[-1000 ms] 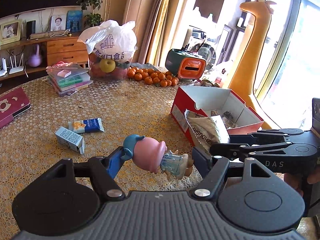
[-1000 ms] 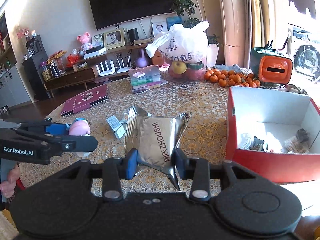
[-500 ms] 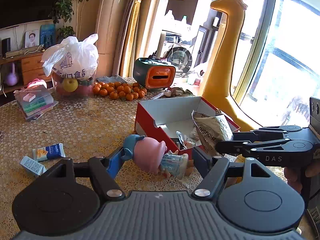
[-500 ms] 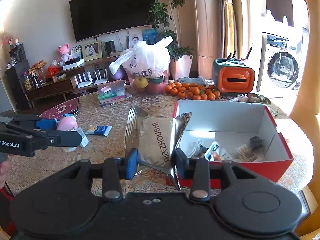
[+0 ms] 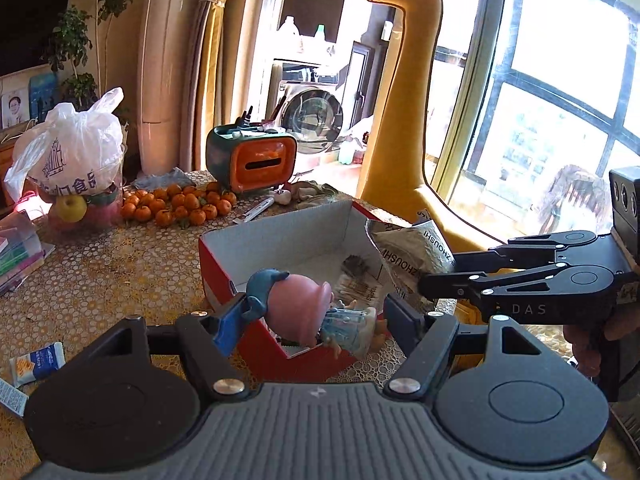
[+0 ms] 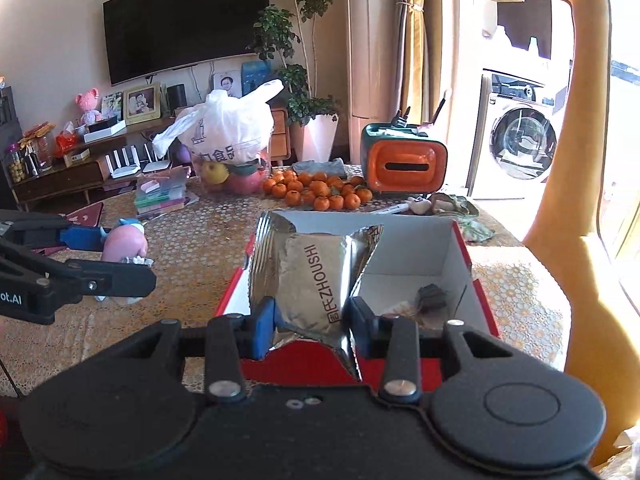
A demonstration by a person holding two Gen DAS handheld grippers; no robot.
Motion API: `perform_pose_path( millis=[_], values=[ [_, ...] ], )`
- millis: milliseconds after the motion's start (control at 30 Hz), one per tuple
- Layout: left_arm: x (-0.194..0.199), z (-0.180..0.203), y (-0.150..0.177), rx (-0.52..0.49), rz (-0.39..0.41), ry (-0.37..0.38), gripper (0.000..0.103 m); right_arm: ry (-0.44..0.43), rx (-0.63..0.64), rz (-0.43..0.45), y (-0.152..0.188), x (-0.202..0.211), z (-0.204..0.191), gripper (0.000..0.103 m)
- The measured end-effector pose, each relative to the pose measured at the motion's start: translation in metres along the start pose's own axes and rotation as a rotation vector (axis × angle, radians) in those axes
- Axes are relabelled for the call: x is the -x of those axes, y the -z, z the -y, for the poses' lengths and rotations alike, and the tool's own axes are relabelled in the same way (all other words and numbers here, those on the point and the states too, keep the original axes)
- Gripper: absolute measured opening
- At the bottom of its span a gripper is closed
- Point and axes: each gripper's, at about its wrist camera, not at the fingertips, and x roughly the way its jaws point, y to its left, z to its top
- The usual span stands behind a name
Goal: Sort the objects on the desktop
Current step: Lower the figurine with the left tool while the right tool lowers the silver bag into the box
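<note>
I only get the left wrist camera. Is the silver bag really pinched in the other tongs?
Observer: Yes. The right tongs are shut on the silver bag, with a blue pad on each side.
Operator: Is my doll over the box?
Observer: Not yet. The right wrist view shows the doll left of the red box, above the tablecloth.
Operator: What's behind my view?
Observer: A big black TV on the wall.

Bright sun comes in through a big window (image 5: 560,92). A tall yellow giraffe (image 5: 404,92) stands beside it. A black TV (image 6: 186,20) hangs on the pale wall above a low wooden cabinet (image 6: 60,180). Gold curtains (image 5: 212,64) hang near a washing machine (image 6: 520,136).
</note>
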Motion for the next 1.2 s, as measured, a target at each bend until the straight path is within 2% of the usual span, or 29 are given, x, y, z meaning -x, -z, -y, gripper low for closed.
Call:
perform_pose_path(
  millis=[533, 800, 967, 1200],
  values=[
    [-0.098, 0.009, -0.03, -0.05, -0.111, 0.01, 0.073, 0.051, -0.038, -0.076, -0.015, -0.056, 0.055, 0.039],
    [-0.15, 0.012, -0.033, -0.095, -0.183, 0.01, 0.073, 0.062, -0.031, -0.143, -0.022, -0.092, 0.079, 0.039],
    [-0.174, 0.015, -0.034, -0.144, -0.214, 0.006, 0.073, 0.061, 0.019, -0.182, -0.027, -0.118, 0.083, 0.039],
    [-0.2, 0.013, -0.032, -0.174, -0.26, -0.008, 0.073, 0.075, 0.026, -0.239, -0.028, -0.15, 0.087, 0.039]
  ],
)
